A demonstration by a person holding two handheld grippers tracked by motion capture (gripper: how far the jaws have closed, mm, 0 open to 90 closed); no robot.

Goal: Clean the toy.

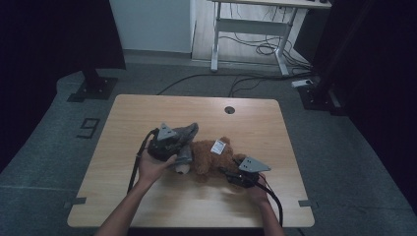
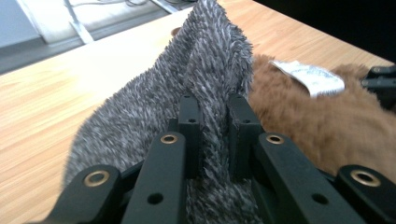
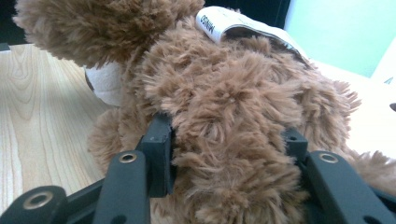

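Observation:
A brown teddy bear (image 1: 211,160) lies in the middle of the wooden table (image 1: 147,110), a white tag (image 1: 218,146) on its back. A grey fuzzy cloth (image 1: 186,132) covers its head end at the left. In the left gripper view my left gripper (image 2: 213,106) is shut on a fold of that grey cloth (image 2: 205,60), the bear's fur (image 2: 327,126) and tag (image 2: 310,77) just behind. A hand holds the left gripper (image 1: 177,147) beside the bear's head. My right gripper (image 3: 228,135) clamps the bear's brown plush (image 3: 224,93) between wide-set jaws; it (image 1: 228,173) sits at the bear's lower right.
A round cable hole (image 1: 229,109) sits near the table's far edge. Beyond the table stand a white desk frame (image 1: 246,24) with cables (image 1: 265,49) on the floor, and dark stand bases at far left (image 1: 92,88) and far right (image 1: 314,96).

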